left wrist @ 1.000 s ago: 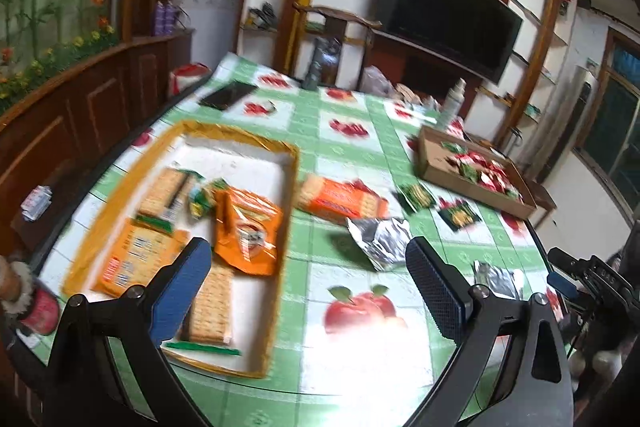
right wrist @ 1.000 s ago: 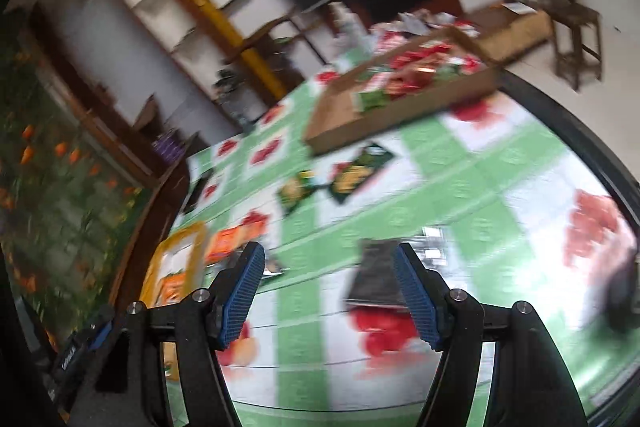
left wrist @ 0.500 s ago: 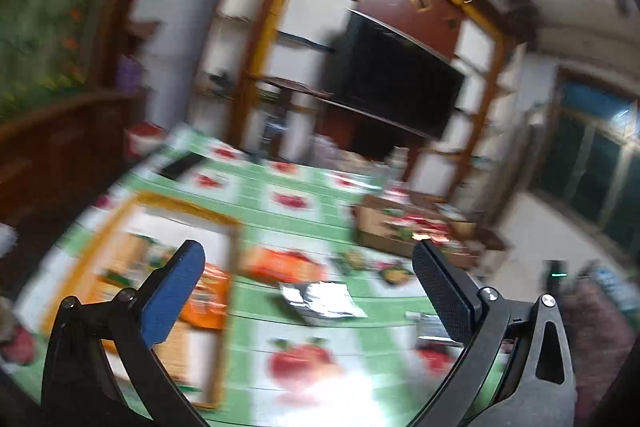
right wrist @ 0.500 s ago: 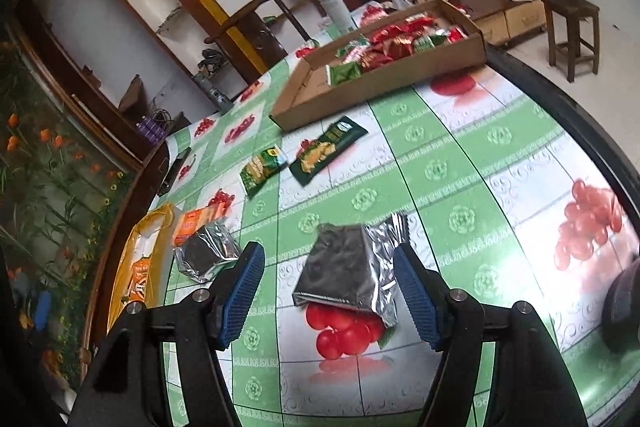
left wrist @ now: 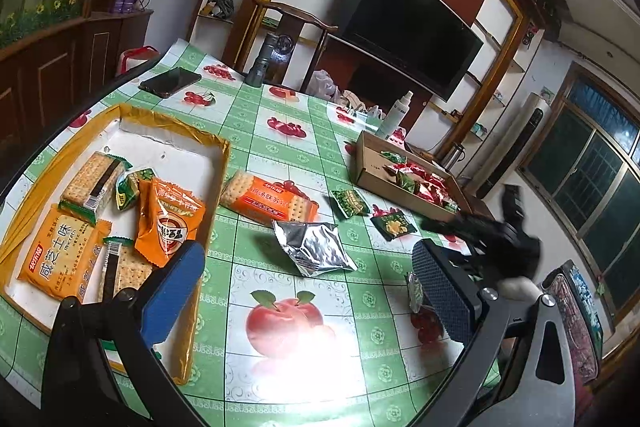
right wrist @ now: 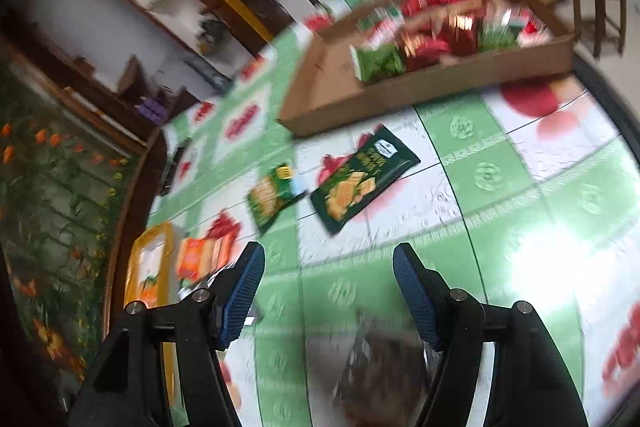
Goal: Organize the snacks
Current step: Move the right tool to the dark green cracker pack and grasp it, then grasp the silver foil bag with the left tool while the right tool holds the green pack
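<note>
My left gripper (left wrist: 308, 291) hangs open and empty over the green fruit-print table. Left of it, the yellow-rimmed tray (left wrist: 222, 163) holds an orange snack bag (left wrist: 168, 219) and several cracker packs. An orange cracker pack (left wrist: 268, 203), a silver pouch (left wrist: 316, 247) and two green packets (left wrist: 350, 203) lie loose on the cloth. My right gripper (right wrist: 328, 291) is open with nothing between its pads. A blurred silver pouch (right wrist: 380, 359) lies under it, a dark green packet (right wrist: 360, 183) and a lighter one (right wrist: 272, 199) ahead. It also shows as a dark blur, the right gripper (left wrist: 480, 231).
A cardboard box (right wrist: 400, 95) with red and green packets stands beyond the loose snacks. A phone (left wrist: 170, 83), a flashlight (left wrist: 262, 61) and a spray bottle (left wrist: 398, 115) sit at the table's far side. The table's dark edge (right wrist: 616, 99) curves on the right.
The right gripper has moved forward over the silver pouch toward the green packets and the box. The left view swung up, then came back down onto the table.
</note>
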`<state>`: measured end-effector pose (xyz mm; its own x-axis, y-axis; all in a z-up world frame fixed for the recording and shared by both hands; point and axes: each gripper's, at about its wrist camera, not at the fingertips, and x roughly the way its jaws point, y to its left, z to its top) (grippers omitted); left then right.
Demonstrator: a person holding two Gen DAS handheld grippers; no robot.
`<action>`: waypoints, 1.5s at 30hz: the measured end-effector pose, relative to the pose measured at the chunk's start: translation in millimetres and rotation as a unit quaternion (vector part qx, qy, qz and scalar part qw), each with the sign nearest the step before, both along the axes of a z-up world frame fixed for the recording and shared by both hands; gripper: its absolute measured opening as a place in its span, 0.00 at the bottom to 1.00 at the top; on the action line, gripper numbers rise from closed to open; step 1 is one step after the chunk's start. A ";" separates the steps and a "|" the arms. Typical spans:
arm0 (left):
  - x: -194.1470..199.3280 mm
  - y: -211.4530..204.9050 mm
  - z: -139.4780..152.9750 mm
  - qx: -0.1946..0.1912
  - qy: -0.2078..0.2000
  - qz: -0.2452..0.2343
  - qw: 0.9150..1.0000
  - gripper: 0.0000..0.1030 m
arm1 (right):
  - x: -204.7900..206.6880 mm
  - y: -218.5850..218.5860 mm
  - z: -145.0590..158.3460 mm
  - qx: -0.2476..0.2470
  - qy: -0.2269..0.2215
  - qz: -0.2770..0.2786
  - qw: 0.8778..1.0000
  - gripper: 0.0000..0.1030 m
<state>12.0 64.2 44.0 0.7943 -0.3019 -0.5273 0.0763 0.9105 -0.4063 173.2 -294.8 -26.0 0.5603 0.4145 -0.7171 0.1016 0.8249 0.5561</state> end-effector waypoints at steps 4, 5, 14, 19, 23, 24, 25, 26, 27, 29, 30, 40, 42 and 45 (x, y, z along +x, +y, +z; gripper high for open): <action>5.1 4.3 -5.3 0.008 0.006 -0.001 1.000 1.00 | 37.5 0.3 -14.3 -0.013 0.031 -0.031 0.999 0.68; 6.6 5.3 -6.9 0.009 0.009 -0.001 1.000 1.00 | 44.9 1.1 -15.0 -0.020 0.031 -0.043 0.998 0.68; 18.6 4.0 -16.5 0.021 0.031 -0.015 0.999 1.00 | 80.6 60.6 -20.0 -0.155 0.033 -0.021 0.987 0.30; 31.0 -8.2 -21.5 0.022 0.052 -0.041 0.998 1.00 | 58.9 77.3 -21.4 -0.159 0.012 0.030 0.987 0.18; 45.7 -30.6 -22.4 0.047 0.064 -0.070 0.994 1.00 | 20.3 86.2 -23.3 -0.152 -0.007 0.064 0.986 0.18; 51.4 -38.3 -22.0 0.060 0.066 -0.076 0.993 1.00 | 12.2 86.5 -23.7 -0.147 -0.010 0.069 0.987 0.17; 56.7 -43.7 -21.7 0.070 0.068 -0.080 0.992 1.00 | 5.6 86.9 -23.8 -0.145 -0.015 0.073 0.987 0.17; 62.7 -49.0 -21.8 0.077 0.068 -0.083 0.991 1.00 | -1.2 87.1 -23.8 -0.145 -0.023 0.077 0.986 0.17; 71.6 -55.2 -22.8 0.085 0.071 -0.088 0.990 1.00 | -7.0 88.3 -24.1 -0.144 -0.031 0.079 0.986 0.17; 92.9 -63.9 -29.4 0.094 0.091 -0.096 0.987 1.00 | -11.9 88.1 -26.6 -0.139 -0.051 0.083 0.986 0.17; 110.4 -69.0 -37.3 0.100 0.109 -0.097 0.984 1.00 | -12.8 87.2 -28.5 -0.131 -0.057 0.083 0.986 0.17; 148.2 -100.7 -78.6 0.145 0.176 -0.146 0.963 1.00 | -15.5 80.1 -31.7 -0.100 -0.055 0.092 0.989 0.16; 137.7 -108.4 -83.7 0.152 0.183 -0.173 0.956 0.98 | -15.4 79.4 -32.2 -0.100 -0.055 0.091 0.989 0.16; 118.9 -112.7 -85.4 0.155 0.186 -0.191 0.951 0.98 | -15.6 75.7 -32.5 -0.094 -0.051 0.085 0.991 0.15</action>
